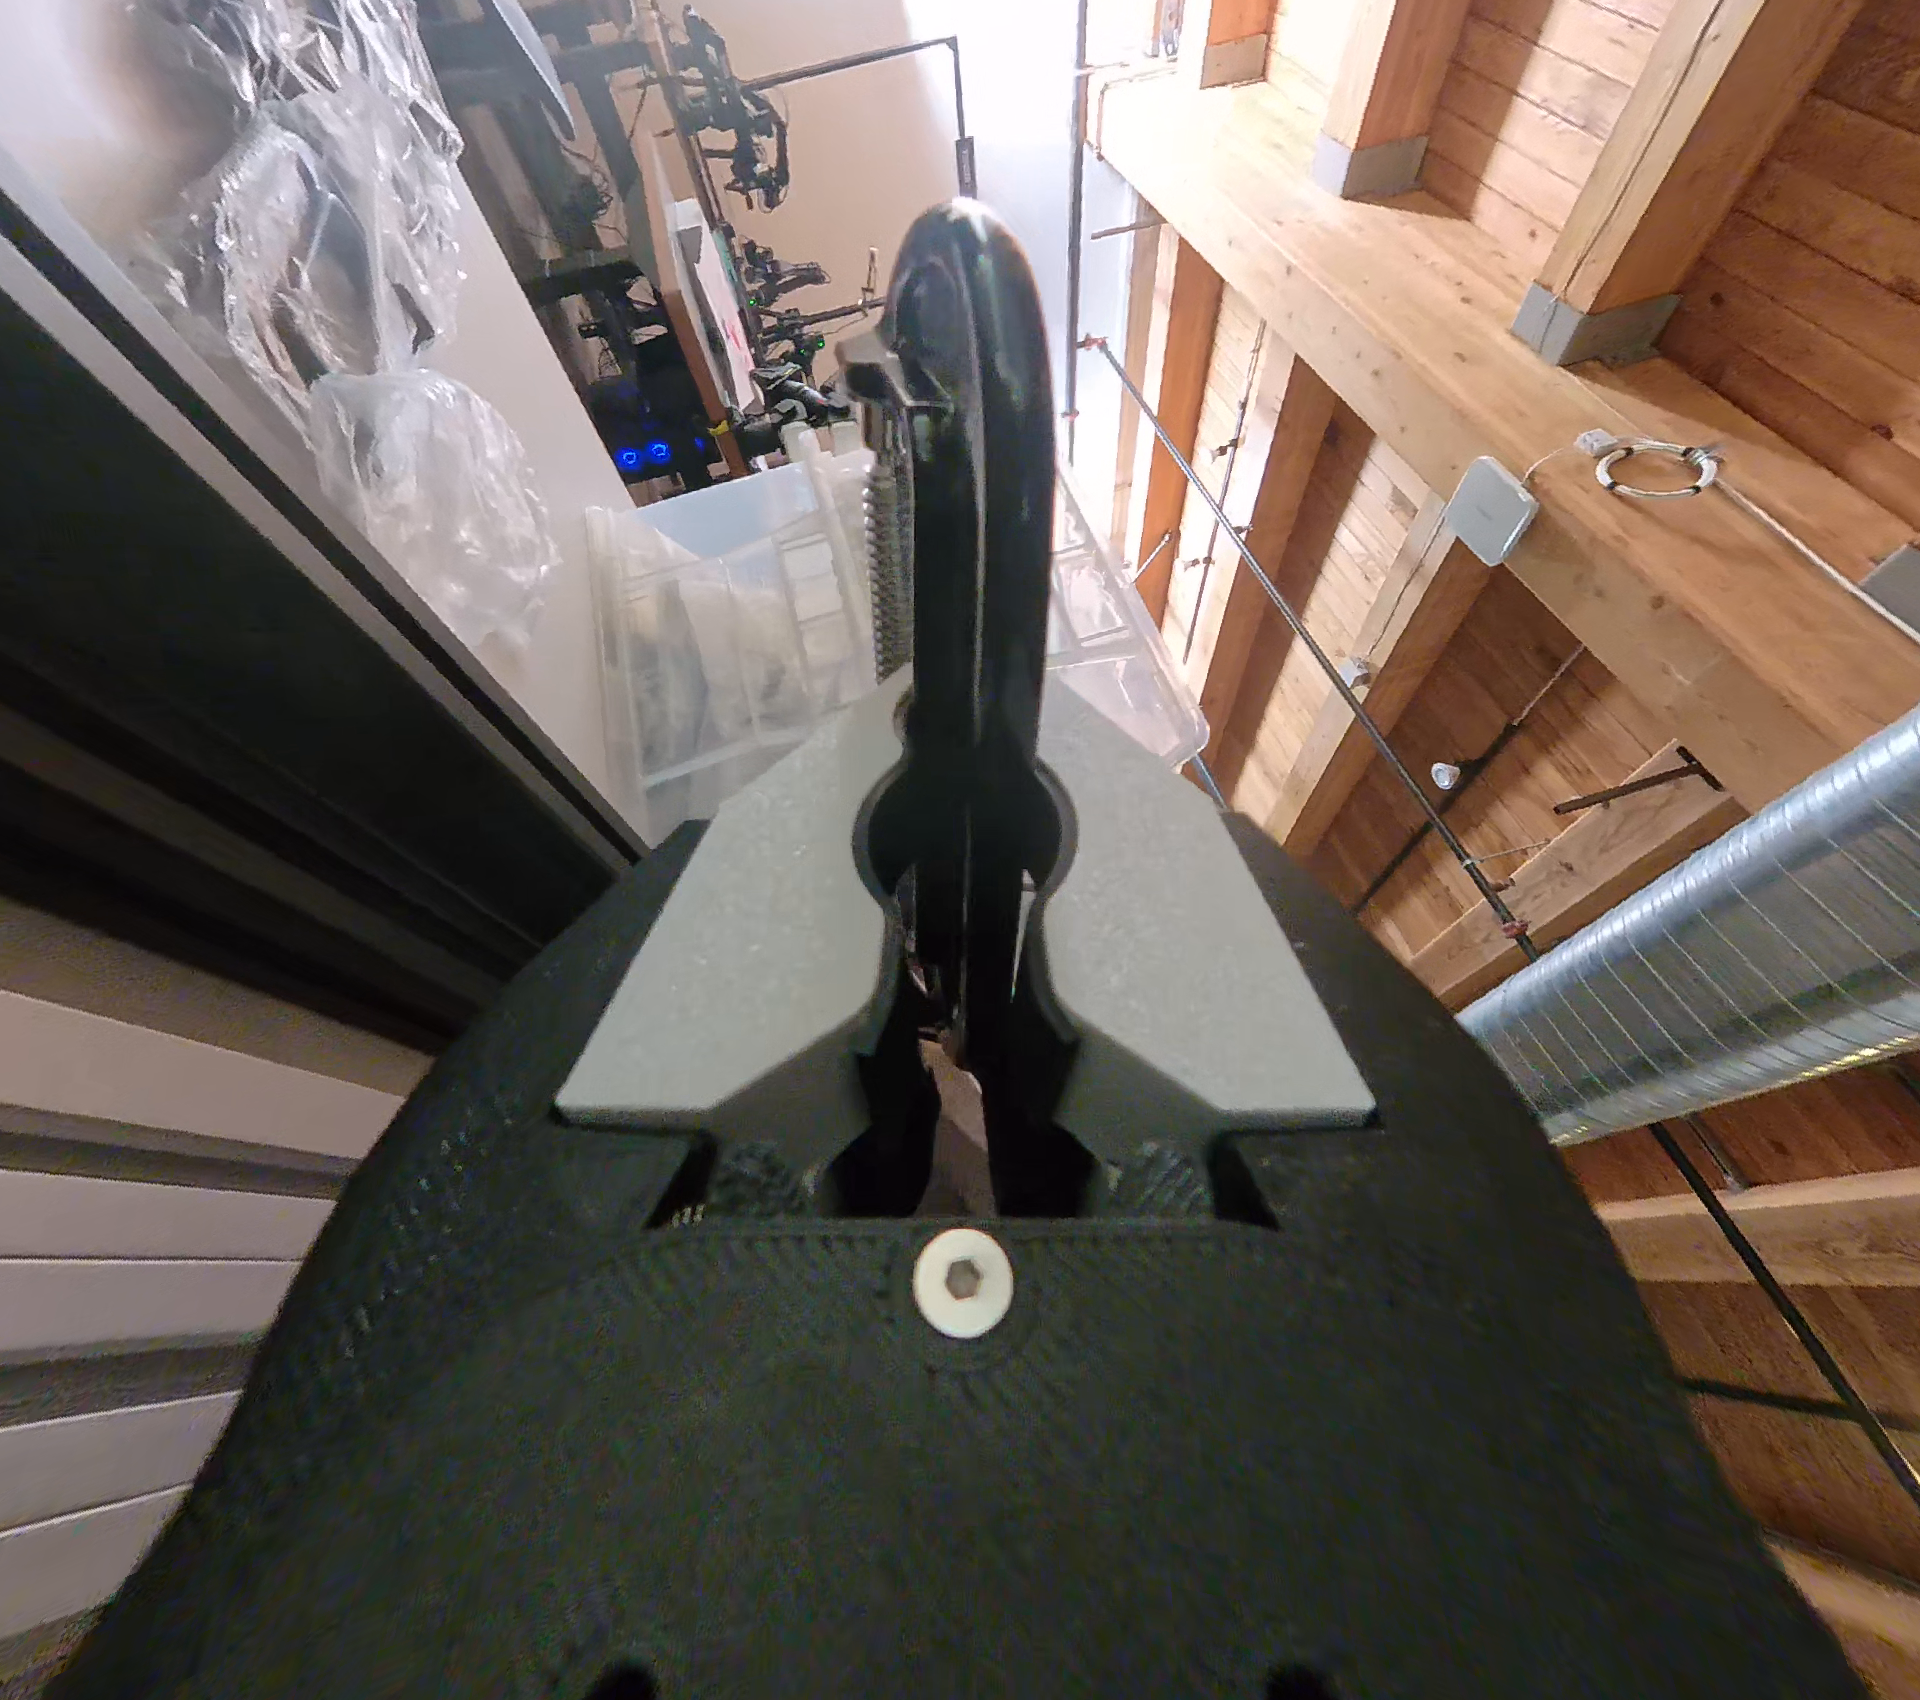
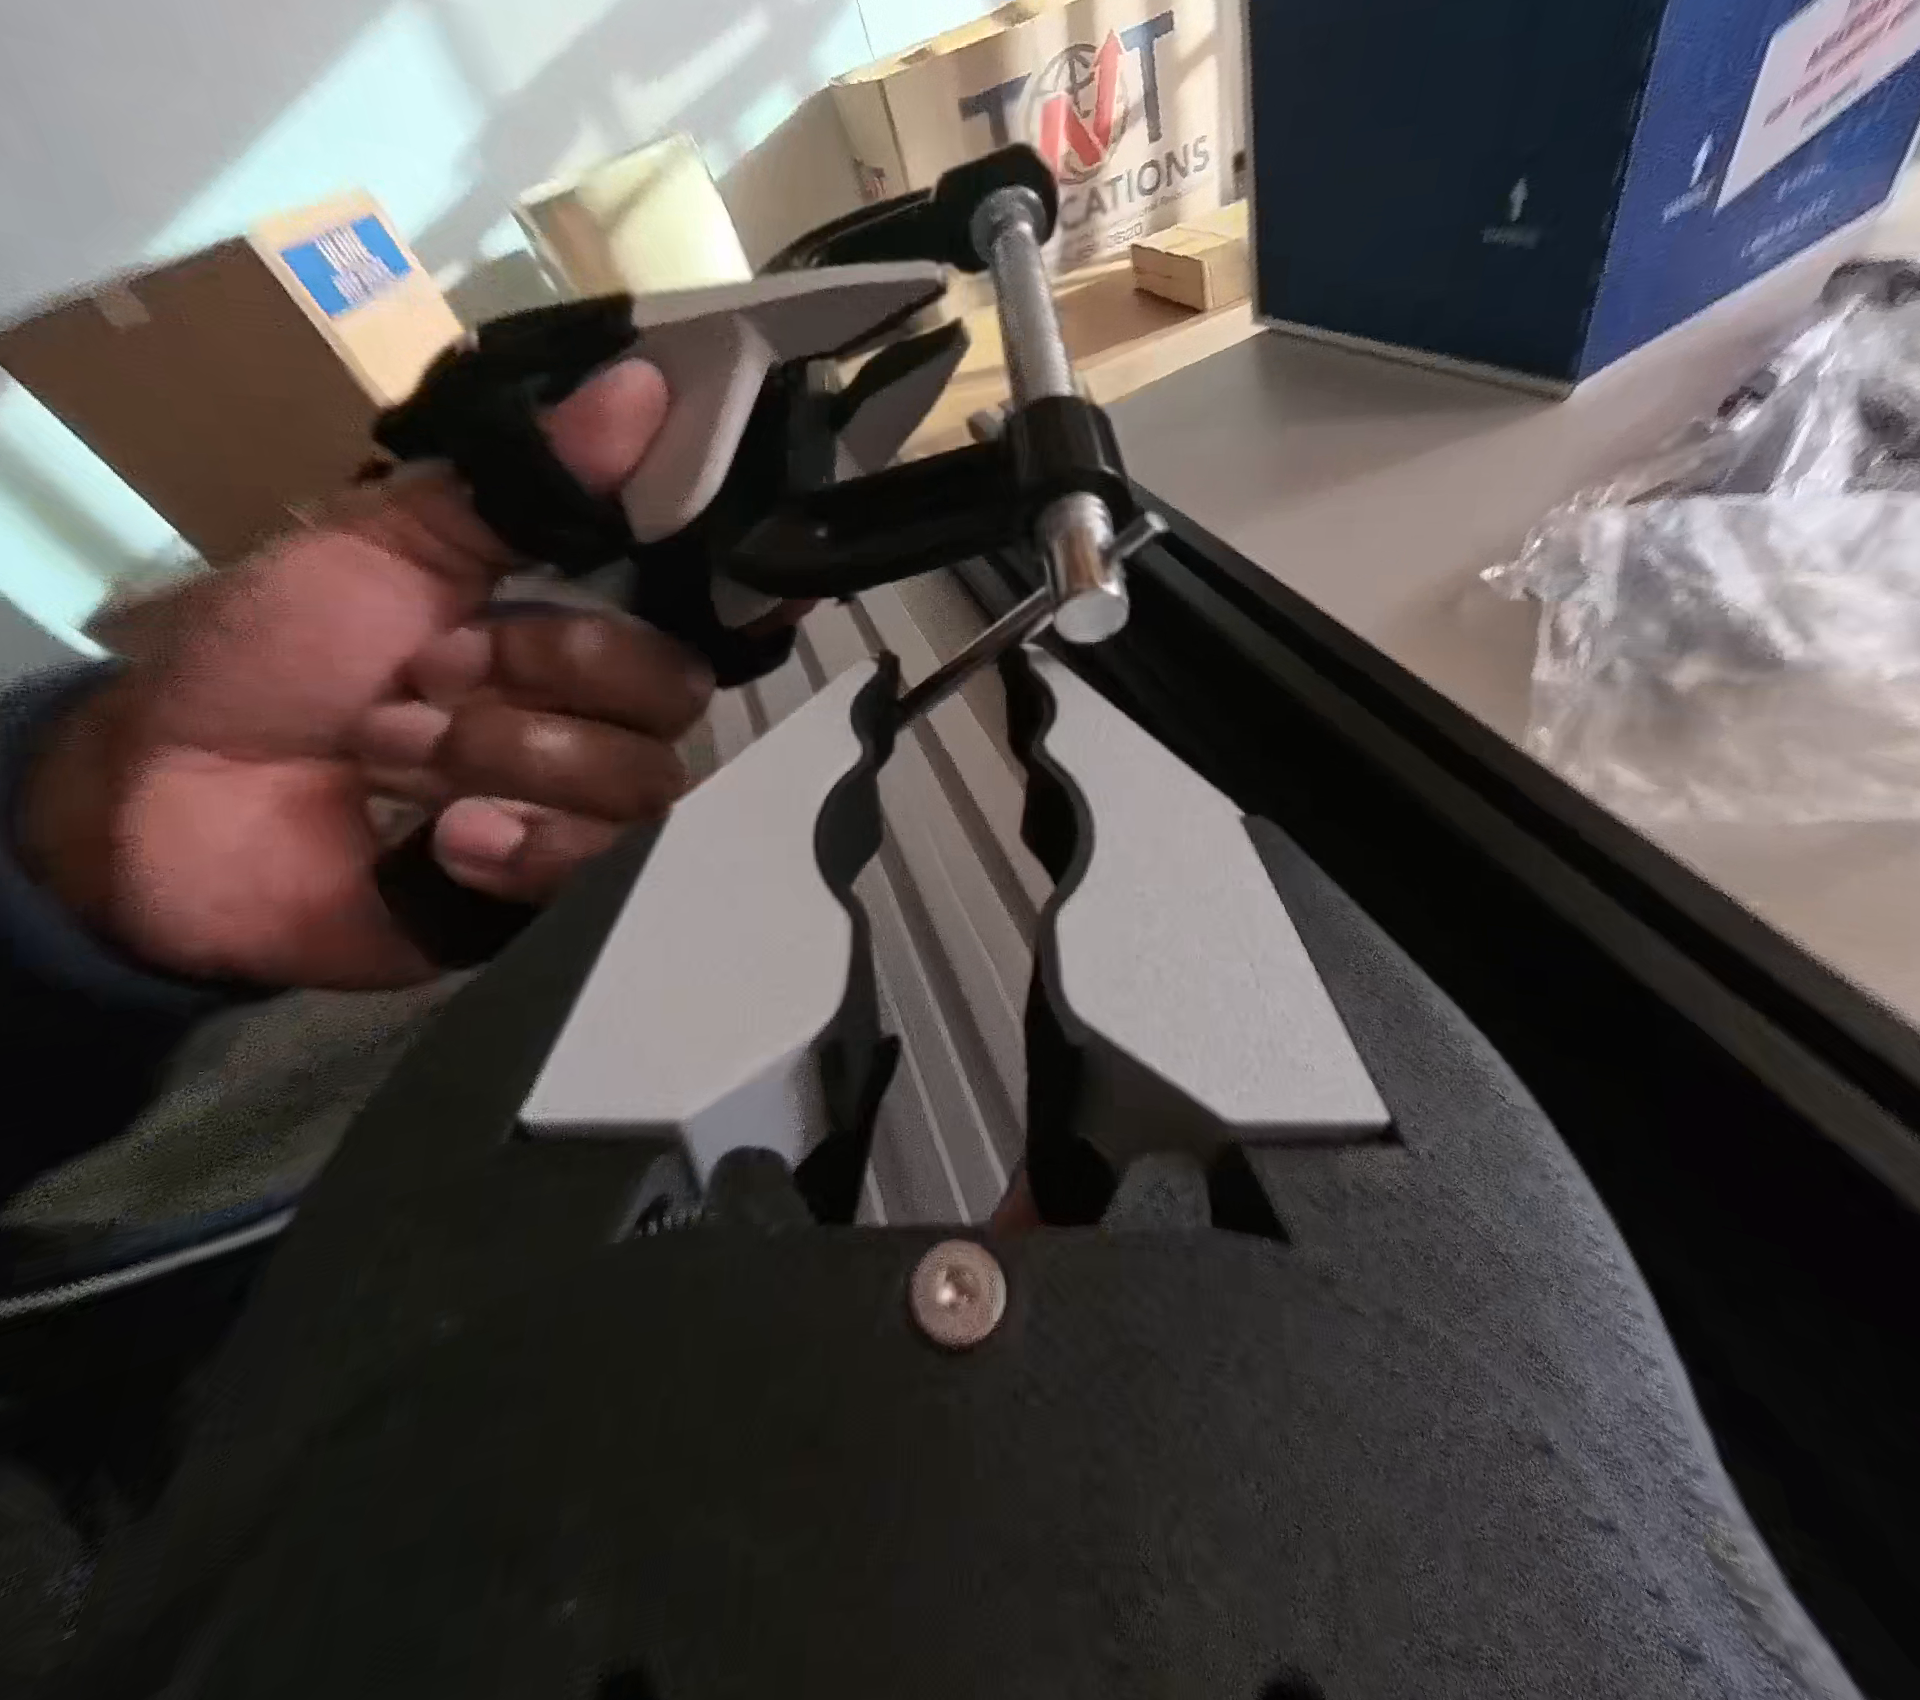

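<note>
Plastic bags (image 1: 312,196), clear and crumpled, lie far left on the white table (image 1: 540,362) in the left wrist view, with a clear plastic bin (image 1: 727,632) past them. In the middle, the left gripper (image 1: 961,829) has its jaws closed tight on the black frame of a C-clamp (image 1: 971,455), gripped low in the round notch between the grey fingers (image 1: 748,923); the frame arches upward with its threaded screw (image 1: 888,570) beside it on the left. To the right are wooden ceiling beams (image 1: 1455,279) and a silver duct (image 1: 1714,902).

In the right wrist view, a hand (image 2: 343,746) at left holds that other gripper, which clasps the same clamp (image 2: 904,507). The right gripper (image 2: 951,694) sits with its jaws a little apart, the thin sliding bar (image 2: 997,642) of the screw handle lying between its tips; whether they pinch it cannot be told. Cardboard boxes (image 2: 208,362) and a blue box (image 2: 1558,71) stand behind; further wrapped bags lie at right.

The clamp looks like rigid cast metal, heavy for its size and smooth. The frame gives the firmest hold; the bar is thin and likely slippery.
</note>
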`<state>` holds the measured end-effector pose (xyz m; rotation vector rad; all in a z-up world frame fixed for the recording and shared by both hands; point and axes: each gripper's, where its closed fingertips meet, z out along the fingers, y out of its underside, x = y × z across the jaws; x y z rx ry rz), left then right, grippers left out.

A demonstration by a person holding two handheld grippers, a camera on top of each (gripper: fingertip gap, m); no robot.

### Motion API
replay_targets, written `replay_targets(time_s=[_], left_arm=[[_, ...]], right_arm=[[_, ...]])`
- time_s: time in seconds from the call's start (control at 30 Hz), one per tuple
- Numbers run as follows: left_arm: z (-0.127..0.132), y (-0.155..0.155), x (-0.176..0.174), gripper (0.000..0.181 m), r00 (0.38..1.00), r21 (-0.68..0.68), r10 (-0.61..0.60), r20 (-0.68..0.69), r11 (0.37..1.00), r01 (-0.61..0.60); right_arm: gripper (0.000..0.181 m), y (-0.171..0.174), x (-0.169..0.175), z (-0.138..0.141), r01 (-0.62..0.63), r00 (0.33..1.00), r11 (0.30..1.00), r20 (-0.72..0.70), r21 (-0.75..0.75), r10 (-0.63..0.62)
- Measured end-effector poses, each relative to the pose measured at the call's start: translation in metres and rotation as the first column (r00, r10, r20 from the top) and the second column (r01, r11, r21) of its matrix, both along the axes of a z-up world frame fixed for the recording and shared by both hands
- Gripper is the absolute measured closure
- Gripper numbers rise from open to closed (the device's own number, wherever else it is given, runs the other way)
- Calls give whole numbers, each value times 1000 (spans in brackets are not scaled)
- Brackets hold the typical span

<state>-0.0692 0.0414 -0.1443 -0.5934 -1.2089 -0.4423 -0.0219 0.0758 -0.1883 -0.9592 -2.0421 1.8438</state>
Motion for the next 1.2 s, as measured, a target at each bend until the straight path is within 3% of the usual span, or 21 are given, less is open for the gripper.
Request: replay_targets(time_s=[0.23,0.37,0.43,0.6,0.67,0.77,0.87,0.97,1.07,1.13,1.2], left_arm=[[-9,3,0,164,998,-29,-37,54,999,39],[-14,4,0,164,995,-3,-53,87,999,54],[-15,1,-1,165,995,4,-51,85,999,51],[-11,-2,-3,165,998,26,-31,57,999,29],[-9,-3,-3,165,999,37,-24,43,999,22],[-3,-6,-3,165,1000,24,-7,9,1000,7],[1,-6,-3,165,1000,40,-9,-11,999,9],[2,-5,-1,165,1000,59,-20,-13,998,21],[4,-3,0,165,999,88,-41,-19,995,43],[5,-2,1,165,999,92,-50,-21,994,52],[4,-2,0,165,998,79,-54,-17,995,55]], right_arm=[[163,6,-8,-8,60,965,953,-262,296,21],[181,13,-16,-4,164,903,893,-428,420,36],[181,12,-16,-3,170,889,883,-454,437,54],[181,10,-13,3,96,952,955,-305,280,-6],[173,9,-8,5,52,985,984,-172,168,-22],[141,0,5,1,-46,996,999,75,-30,48],[137,-4,4,-3,-49,974,987,210,-154,81],[137,-6,-1,-1,-55,970,980,221,-194,98],[156,-8,-2,10,-79,970,962,202,-262,135],[173,-8,-4,10,-94,978,971,163,-218,131],[174,-7,-6,7,-111,986,985,106,-133,125]])
